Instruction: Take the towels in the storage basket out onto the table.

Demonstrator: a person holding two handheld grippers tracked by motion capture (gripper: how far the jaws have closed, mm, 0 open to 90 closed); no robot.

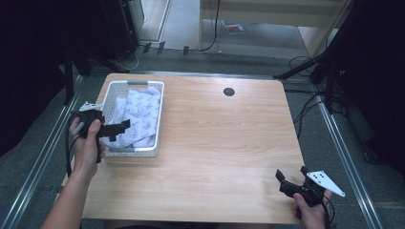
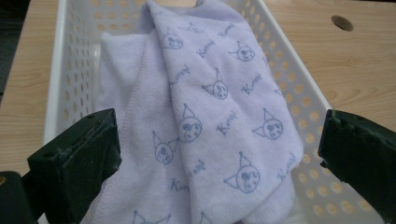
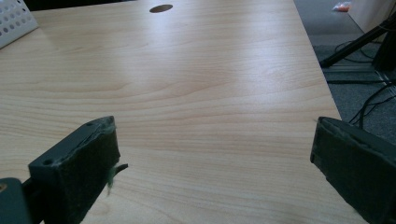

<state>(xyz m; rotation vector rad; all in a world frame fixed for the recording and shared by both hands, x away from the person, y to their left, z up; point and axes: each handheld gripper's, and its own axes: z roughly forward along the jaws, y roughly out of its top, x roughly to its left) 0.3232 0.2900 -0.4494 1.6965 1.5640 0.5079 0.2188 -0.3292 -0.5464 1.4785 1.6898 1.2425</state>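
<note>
left claw (image 2: 219, 154) open above lilac towel (image 2: 210, 121) in white basket (image 2: 299, 88); right claw (image 3: 215, 163) open over table (image 3: 210, 84).

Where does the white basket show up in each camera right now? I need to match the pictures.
High view: the white basket sits at the table's left side, with the lilac towel inside, beside the left gripper.
Left gripper view: its perforated walls run up the frame around the towel, beyond the open jaws.
Right gripper view: one corner at the top left.
Shared landmark: the round hole in the table.
</note>
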